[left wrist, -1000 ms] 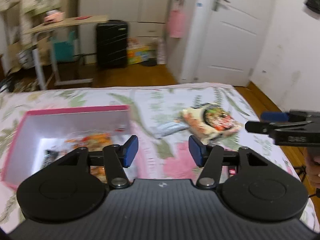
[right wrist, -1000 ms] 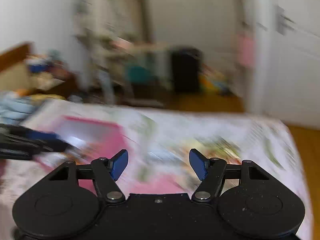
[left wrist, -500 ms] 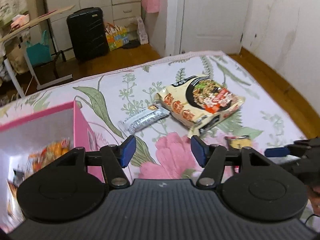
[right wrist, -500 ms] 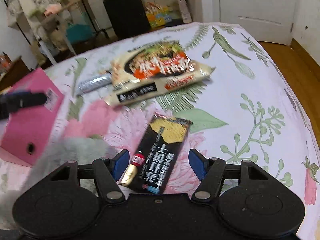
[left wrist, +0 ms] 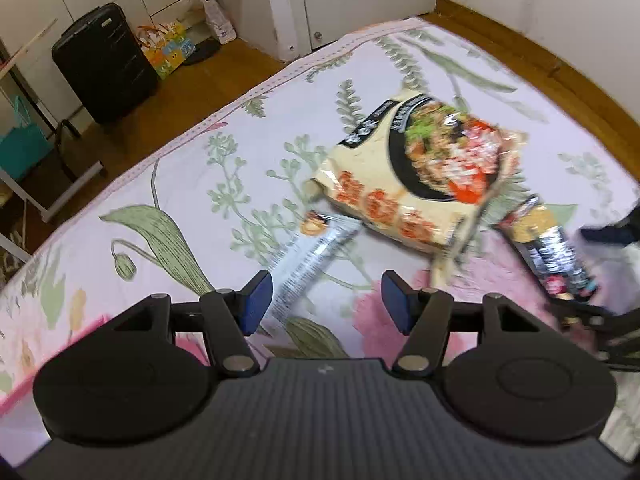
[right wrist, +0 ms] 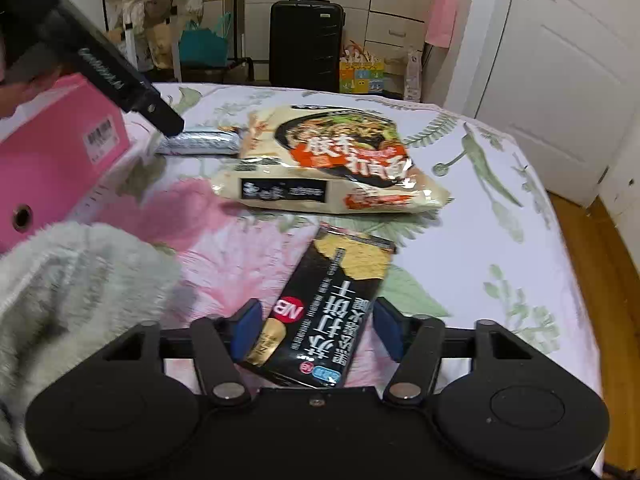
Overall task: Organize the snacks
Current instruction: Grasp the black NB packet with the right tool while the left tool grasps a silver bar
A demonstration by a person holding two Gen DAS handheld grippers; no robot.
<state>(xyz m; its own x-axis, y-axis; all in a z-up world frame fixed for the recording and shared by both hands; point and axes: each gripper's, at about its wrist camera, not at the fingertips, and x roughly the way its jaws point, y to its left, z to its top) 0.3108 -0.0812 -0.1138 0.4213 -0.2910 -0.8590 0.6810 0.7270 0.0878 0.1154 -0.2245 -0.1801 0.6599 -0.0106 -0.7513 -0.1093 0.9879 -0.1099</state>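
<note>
A black cracker pack (right wrist: 332, 308) lies flat on the flowered bedspread (right wrist: 500, 208). My right gripper (right wrist: 318, 330) is low over its near end. The jaws straddle the pack and are opening, and the right pad stands clear of it. A large beige noodle bag (left wrist: 420, 172) lies beyond the pack. A silver snack bar (left wrist: 316, 252) lies beside the bag. My left gripper (left wrist: 325, 304) hangs open just short of the bar with nothing between its pads. The pink box (right wrist: 52, 156) sits at the left.
A fluffy grey sleeve (right wrist: 80, 280) fills the lower left of the right wrist view. Past the foot of the bed stand a black suitcase (right wrist: 306, 44), a teal bag (right wrist: 204, 44) and a white door (right wrist: 560, 80). Wooden floor (left wrist: 520, 40) runs along the bed's right edge.
My left gripper swung away from the pink box, to the right and down toward the silver bar. My right gripper dropped until the black pack lay between its fingers.
</note>
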